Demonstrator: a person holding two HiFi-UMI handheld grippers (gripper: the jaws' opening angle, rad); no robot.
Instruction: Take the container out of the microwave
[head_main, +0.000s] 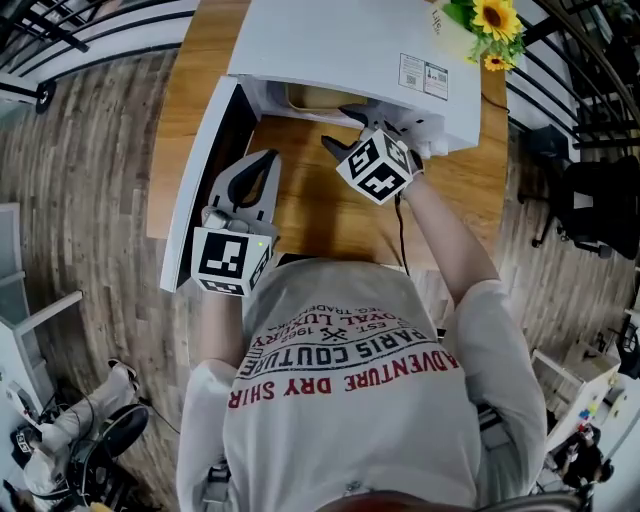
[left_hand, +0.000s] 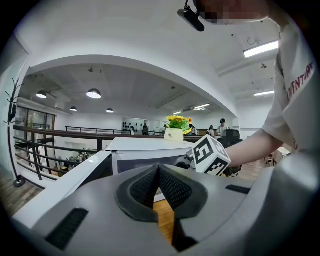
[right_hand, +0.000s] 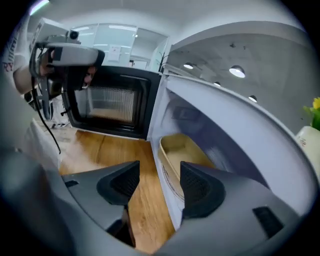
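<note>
A white microwave (head_main: 340, 50) stands on a wooden table, its door (head_main: 200, 180) swung open to the left. Inside lies a tan, shallow container (head_main: 315, 97), mostly hidden under the microwave's top in the head view. In the right gripper view the container (right_hand: 182, 155) sits in the cavity, its near rim showing in the gap between the jaws. My right gripper (head_main: 338, 128) is open at the cavity mouth, holding nothing (right_hand: 157, 177). My left gripper (head_main: 266, 160) is shut and empty, beside the open door (left_hand: 159, 175).
A pot of sunflowers (head_main: 490, 25) stands on the microwave's top right corner. The wooden table (head_main: 330, 215) runs in front of the microwave, with a black cable (head_main: 402, 235) across it. Railings and wood floor surround the table.
</note>
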